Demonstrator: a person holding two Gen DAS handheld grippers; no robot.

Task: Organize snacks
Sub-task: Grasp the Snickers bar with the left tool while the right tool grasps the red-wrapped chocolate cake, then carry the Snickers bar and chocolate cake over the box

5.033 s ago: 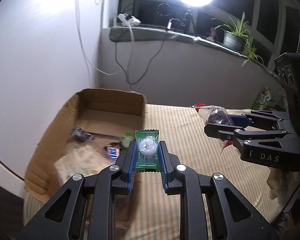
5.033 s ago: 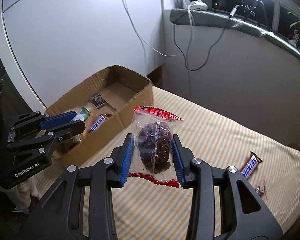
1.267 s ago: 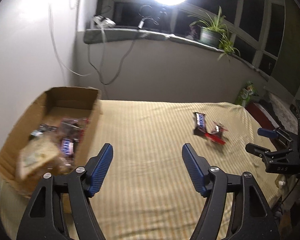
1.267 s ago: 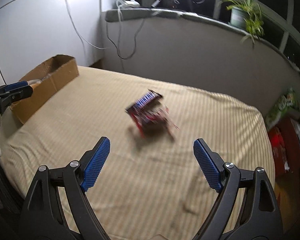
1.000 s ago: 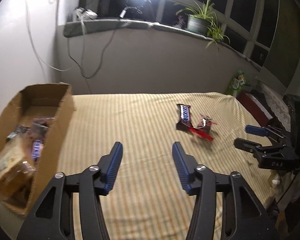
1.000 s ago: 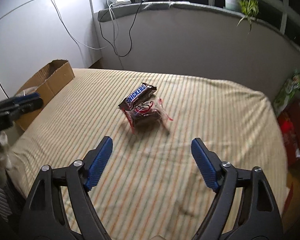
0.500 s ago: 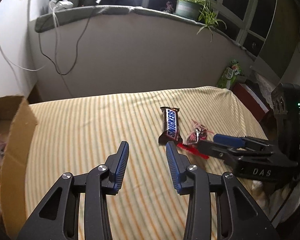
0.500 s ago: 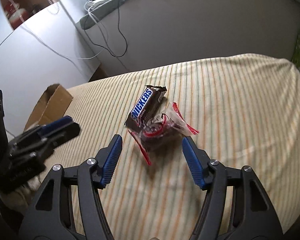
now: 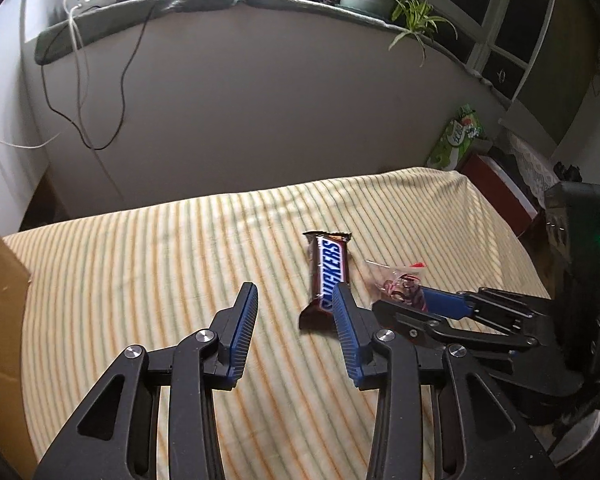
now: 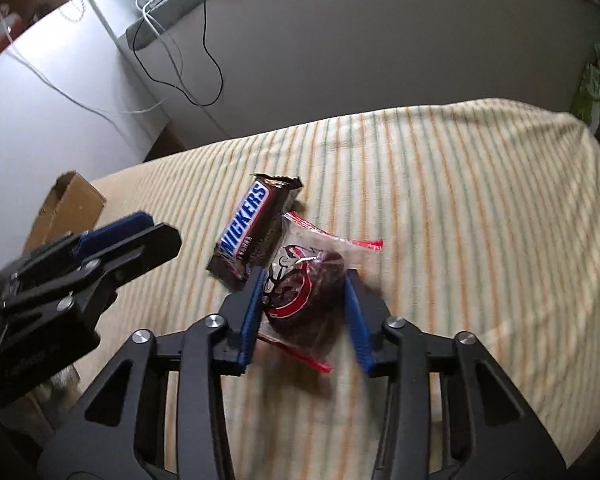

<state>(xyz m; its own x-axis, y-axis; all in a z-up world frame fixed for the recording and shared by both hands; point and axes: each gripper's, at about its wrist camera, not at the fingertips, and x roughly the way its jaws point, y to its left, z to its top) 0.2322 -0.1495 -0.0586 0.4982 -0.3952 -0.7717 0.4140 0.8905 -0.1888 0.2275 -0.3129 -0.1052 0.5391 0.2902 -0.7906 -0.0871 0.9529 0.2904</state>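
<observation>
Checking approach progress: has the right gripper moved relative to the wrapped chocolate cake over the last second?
Yes. The right gripper has closed in on the wrapped chocolate cake, which now sits between its open fingers beside the Snickers bar.

The left gripper (image 9: 295,312) consists of matte black linkage arms with triangular cut-outs, joined by round silver pivot screws. Each finger (image 9: 242,330) carries a blue ribbed pad. The right gripper (image 10: 304,314) is built identically: black arms, silver screws, blue ribbed pads (image 10: 356,320). At 3 o'clock in the left wrist view, its black housing shows a green indicator light.
</observation>
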